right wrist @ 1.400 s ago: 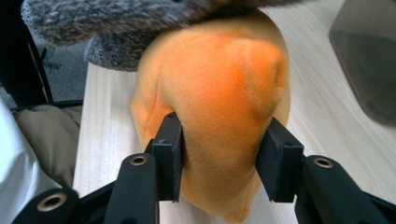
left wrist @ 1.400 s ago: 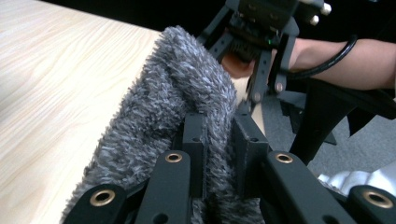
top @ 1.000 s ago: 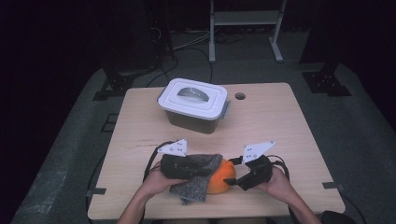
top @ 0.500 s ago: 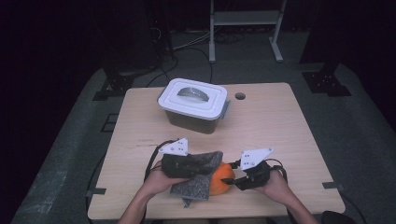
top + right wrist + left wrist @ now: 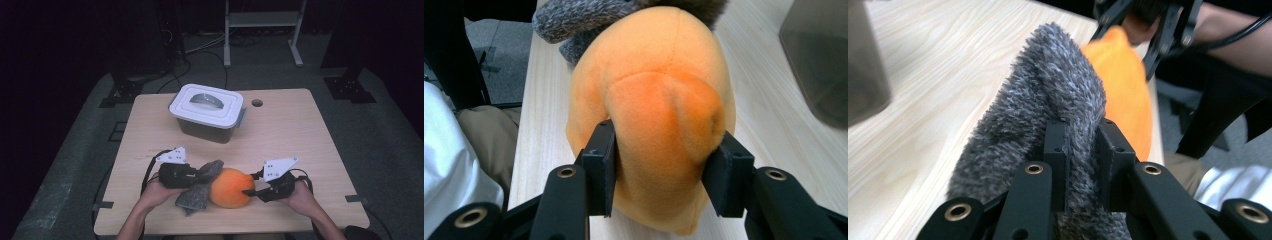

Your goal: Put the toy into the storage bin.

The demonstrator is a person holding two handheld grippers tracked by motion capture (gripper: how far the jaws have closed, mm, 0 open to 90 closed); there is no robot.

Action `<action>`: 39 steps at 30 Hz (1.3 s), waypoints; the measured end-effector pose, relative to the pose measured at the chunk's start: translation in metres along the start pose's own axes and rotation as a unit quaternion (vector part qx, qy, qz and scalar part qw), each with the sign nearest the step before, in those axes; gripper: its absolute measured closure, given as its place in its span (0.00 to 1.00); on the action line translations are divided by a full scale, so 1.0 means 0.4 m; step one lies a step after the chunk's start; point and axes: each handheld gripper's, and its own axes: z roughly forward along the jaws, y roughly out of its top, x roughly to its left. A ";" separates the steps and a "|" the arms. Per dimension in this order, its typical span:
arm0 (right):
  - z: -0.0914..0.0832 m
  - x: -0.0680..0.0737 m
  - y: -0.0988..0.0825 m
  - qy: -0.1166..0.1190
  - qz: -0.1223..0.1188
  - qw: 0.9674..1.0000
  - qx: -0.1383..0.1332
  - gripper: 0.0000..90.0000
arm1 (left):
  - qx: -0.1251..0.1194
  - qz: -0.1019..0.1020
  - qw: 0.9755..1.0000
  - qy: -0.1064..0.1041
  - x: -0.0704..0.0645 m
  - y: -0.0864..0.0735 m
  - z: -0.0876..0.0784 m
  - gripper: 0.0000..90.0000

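Both grips steady my wiping beside the lidded box (image 5: 207,113): left gripper (image 5: 196,175) pinches the grey cloth (image 5: 1048,107); right gripper (image 5: 664,170), jaws just closing, squeezes the orange plush (image 5: 659,100).

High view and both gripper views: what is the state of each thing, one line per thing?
Orange plush toy: lying on the table, pinched.
Grey fuzzy cloth: bunched, clamped.
Lidded container: closed, upright.
Left gripper: shut on cloth.
Right gripper: just been closing, pads pressing toy.

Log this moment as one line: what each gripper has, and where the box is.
left gripper: shut on grey cloth | right gripper: jaws just closing, pressing orange plush | lidded box: behind, apart
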 end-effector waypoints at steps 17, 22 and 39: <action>0.003 -0.014 0.004 0.024 0.086 0.995 0.040 0.46 | 0.004 0.007 0.999 -0.051 -0.035 0.024 0.047 0.86; 0.006 0.004 0.022 0.018 0.007 1.000 0.017 0.60 | -0.009 0.022 0.998 -0.056 -0.045 0.065 0.049 0.86; -0.010 -0.036 0.003 -0.004 0.104 0.994 0.029 0.41 | -0.001 -0.010 0.998 -0.064 -0.045 0.007 0.054 0.87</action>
